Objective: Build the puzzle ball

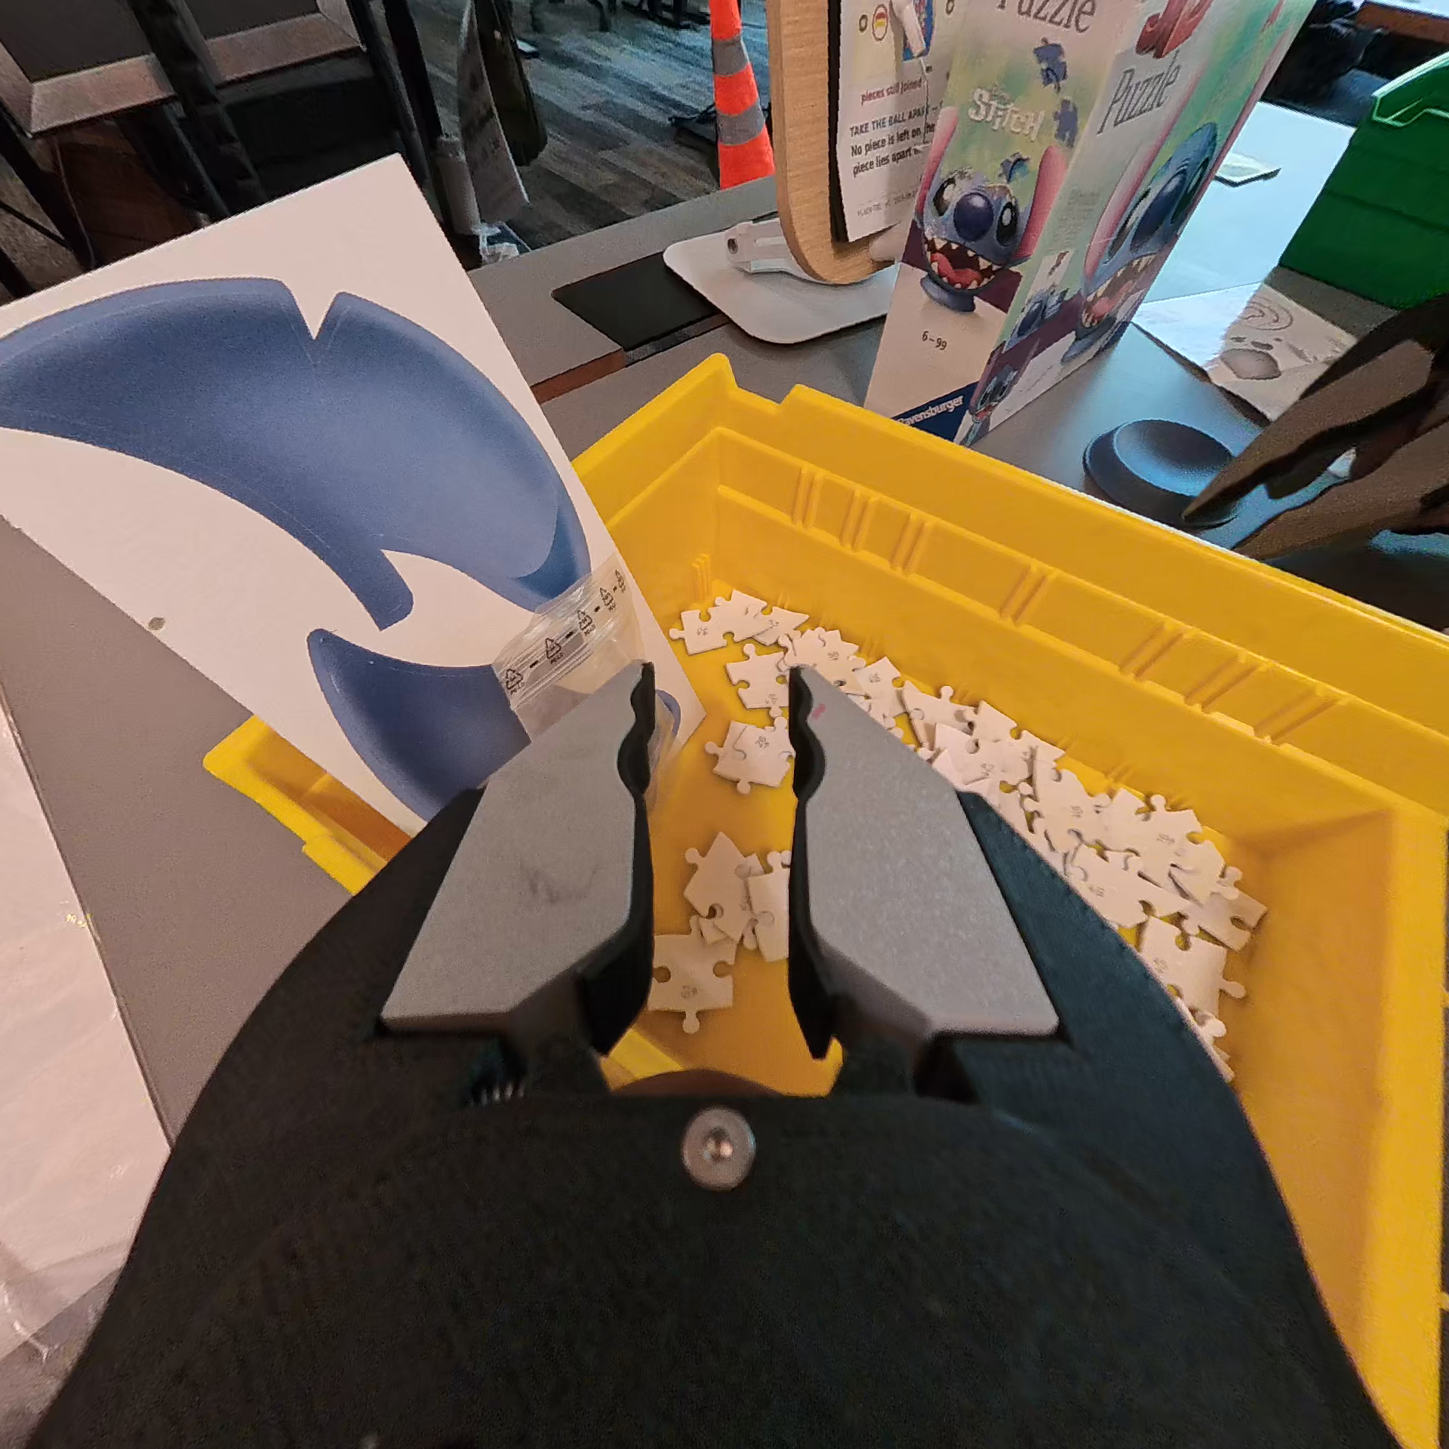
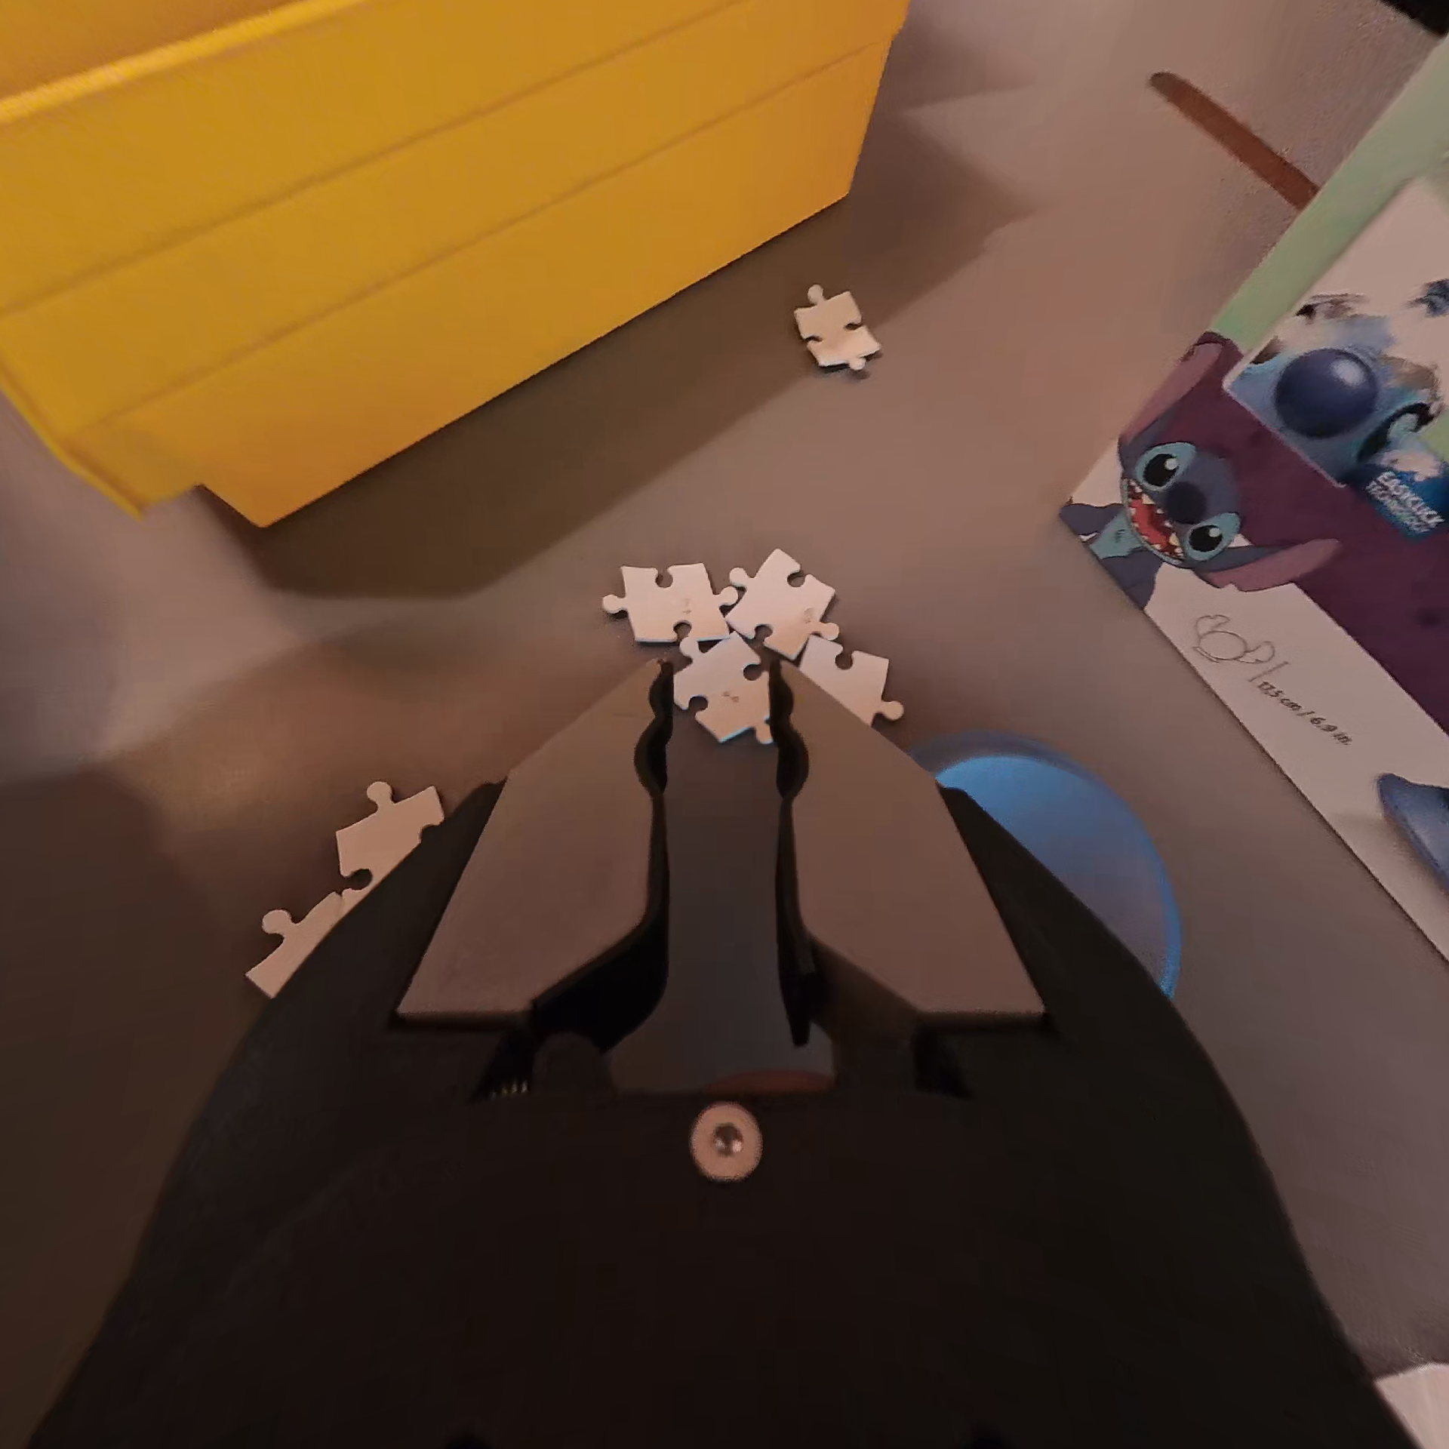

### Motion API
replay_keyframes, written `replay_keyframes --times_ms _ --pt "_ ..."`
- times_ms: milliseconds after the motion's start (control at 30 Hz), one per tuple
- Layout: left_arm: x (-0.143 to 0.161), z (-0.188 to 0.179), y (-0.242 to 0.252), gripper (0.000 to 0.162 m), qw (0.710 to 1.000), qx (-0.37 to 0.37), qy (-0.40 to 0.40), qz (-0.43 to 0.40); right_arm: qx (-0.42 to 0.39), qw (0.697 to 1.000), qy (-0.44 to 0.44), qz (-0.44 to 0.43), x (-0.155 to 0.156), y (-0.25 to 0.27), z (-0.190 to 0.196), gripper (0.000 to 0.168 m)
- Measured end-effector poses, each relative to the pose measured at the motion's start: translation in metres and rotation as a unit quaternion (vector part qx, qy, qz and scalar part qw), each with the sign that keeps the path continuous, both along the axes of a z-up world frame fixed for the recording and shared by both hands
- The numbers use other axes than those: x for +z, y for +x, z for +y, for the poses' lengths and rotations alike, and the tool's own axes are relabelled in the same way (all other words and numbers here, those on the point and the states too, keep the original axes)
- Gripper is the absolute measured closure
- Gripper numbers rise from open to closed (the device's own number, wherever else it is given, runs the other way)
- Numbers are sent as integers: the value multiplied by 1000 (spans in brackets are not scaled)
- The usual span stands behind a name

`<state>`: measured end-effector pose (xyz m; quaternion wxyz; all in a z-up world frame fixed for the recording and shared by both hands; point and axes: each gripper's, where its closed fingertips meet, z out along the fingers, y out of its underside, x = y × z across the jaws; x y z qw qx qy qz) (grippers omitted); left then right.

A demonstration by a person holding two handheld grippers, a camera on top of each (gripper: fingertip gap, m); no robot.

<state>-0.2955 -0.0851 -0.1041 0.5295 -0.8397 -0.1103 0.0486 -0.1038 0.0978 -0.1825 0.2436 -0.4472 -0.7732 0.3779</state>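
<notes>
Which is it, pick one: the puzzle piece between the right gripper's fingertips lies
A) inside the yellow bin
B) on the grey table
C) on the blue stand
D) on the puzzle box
B: the puzzle piece lies flat on the grey table between the open right gripper fingertips, outside the yellow bin.

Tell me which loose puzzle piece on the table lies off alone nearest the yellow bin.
The single white piece beside the yellow bin; the others cluster at the right gripper.

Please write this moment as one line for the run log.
left gripper open over yellow bin | right gripper open around table piece | nothing held
</notes>
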Motion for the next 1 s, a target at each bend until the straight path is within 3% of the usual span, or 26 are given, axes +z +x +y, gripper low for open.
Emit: replay_keyframes --times_ms 300,633,1000 --pt "0 1 1 131 1000 1 -4 5 -8 999 28 -29 -20 -8 -3 142" --pt "-1 1 1 131 1000 1 -6 9 10 995 92 -46 -24 7 5 158" --pt "-1 1 1 130 1000 1 -8 11 33 993 77 -84 -18 27 14 162"
